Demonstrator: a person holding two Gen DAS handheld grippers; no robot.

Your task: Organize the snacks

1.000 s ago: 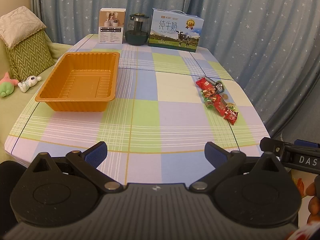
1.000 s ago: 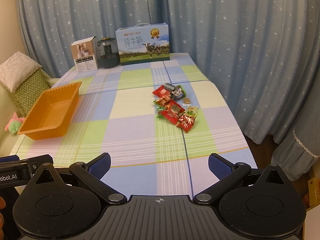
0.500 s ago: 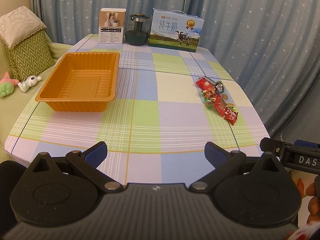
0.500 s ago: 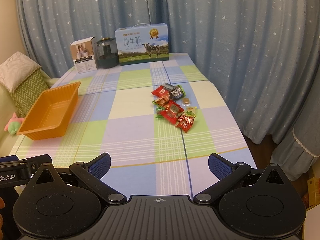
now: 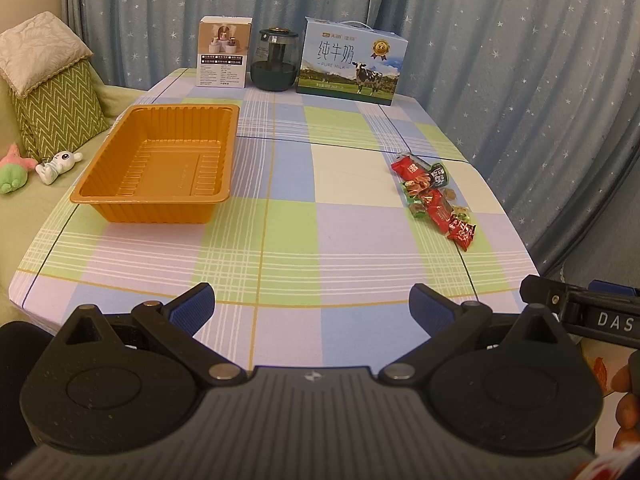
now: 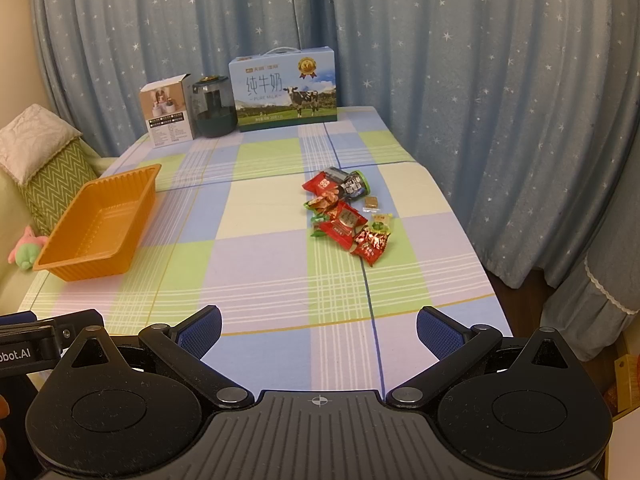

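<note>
Change since the earlier frames: almost nothing moves; in the right wrist view the scene shifts only a little, and the left wrist view looks the same as before.
Left claw: the left claw [image 5: 311, 307] is spread wide and holds nothing; it hovers over the near edge of the worktop [image 5: 288, 240].
Right claw: the right claw [image 6: 318, 330] is also spread wide and empty, above the near edge, well apart from the snacks.
Snacks, place: the pile of snacks [image 6: 347, 216] lies on the right half of the worktop, on the cloth, not in any container.
Tray, place: the orange tray [image 5: 160, 162] stands on the left half, with nothing in it, well apart from the pile.
Step in hand: I judge the task is at its beginning, and the first reach goes to the pile.
How to do it well: take the nearest red packet [image 6: 372, 245] first, because it lies at the edge of the pile and is partly free. Come from above, put one finger on each side of the short width, and close gently, since the wrapper probably crumples.
Snacks, axis: the pile runs as a band from far-left to near-right in the right wrist view. The dark packet [image 6: 349, 184] at the far end seems to lie across this line, but the view is too small to be sure.
Tray, axis: its long axis runs from the near edge toward the boxes at the back.
</note>
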